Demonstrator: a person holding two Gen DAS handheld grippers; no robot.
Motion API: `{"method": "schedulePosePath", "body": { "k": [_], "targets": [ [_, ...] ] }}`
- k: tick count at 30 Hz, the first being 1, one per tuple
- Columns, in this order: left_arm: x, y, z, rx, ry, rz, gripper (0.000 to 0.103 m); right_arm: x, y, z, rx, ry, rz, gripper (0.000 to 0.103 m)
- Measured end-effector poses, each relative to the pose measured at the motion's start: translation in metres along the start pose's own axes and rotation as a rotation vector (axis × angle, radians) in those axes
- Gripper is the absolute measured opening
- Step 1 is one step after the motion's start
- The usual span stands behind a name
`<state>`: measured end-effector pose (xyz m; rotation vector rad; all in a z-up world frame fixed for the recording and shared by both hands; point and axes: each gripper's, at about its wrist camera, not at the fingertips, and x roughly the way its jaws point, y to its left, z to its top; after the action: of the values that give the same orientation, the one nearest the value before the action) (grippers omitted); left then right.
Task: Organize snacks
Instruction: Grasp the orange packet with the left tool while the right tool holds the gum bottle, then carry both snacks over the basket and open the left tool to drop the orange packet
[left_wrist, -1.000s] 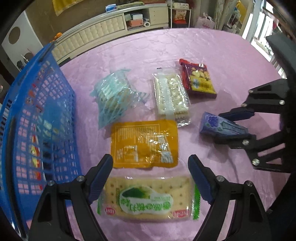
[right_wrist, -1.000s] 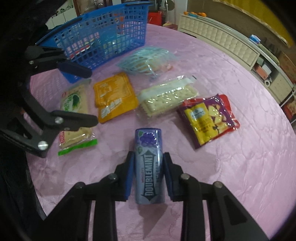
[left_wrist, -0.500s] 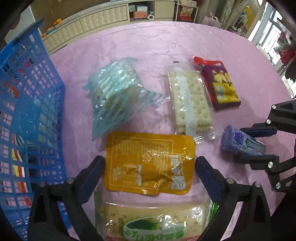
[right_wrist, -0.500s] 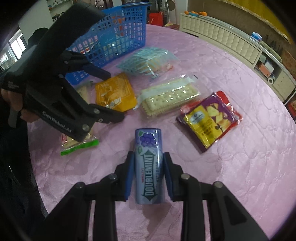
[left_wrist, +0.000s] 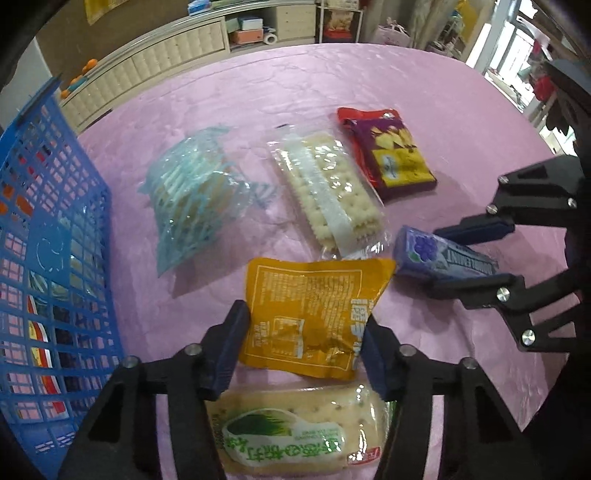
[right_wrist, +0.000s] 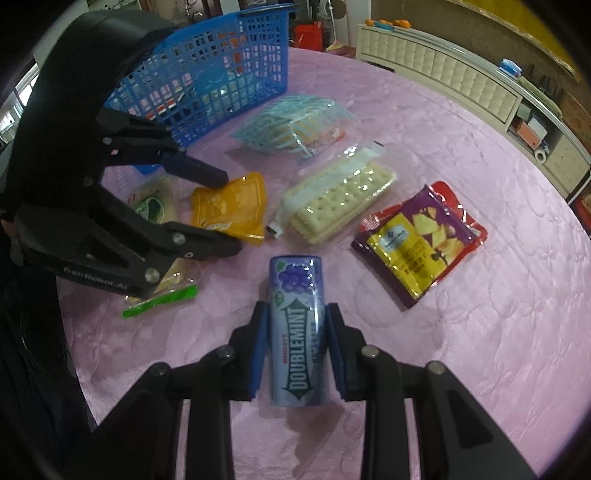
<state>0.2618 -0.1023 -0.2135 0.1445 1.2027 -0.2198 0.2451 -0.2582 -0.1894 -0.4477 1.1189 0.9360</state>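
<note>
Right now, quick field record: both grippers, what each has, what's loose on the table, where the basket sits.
left gripper: jaws closed on the orange pouch
right gripper: jaws closed on the Doublemint pack
loose on table: green-label cracker pack, clear cracker pack, blue-striped bag, purple and yellow snack bag
blue basket: on the left gripper's side, already holds packets
surface: pink tablecloth
</note>
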Motion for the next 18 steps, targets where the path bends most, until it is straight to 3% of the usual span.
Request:
{"method": "schedulePosePath", "body": {
  "k": [1, 2, 13, 18],
  "targets": [
    [-0.001, -0.004, -0.001, 0.004, 0.001, -0.012, 0.041, 0.000, 0.000, 0.000, 0.002, 0.000, 0.000, 0.035],
    [-0.002, -0.006, 0.000, 0.004, 0.002, -0.031, 0.021, 0.000, 0.000, 0.000, 0.002, 0.001, 0.000, 0.035],
    [-0.013, -0.026, -0.002, 0.007, -0.012, 0.022, 0.008, -0.002, 0.010, -0.002, -0.015, -0.003, -0.005, 0.034],
    [-0.029, -0.040, -0.009, 0.039, -0.027, 0.037, 0.007, -0.009, 0.017, 0.000, -0.022, -0.011, -0.037, 0.034]
  ]
}}
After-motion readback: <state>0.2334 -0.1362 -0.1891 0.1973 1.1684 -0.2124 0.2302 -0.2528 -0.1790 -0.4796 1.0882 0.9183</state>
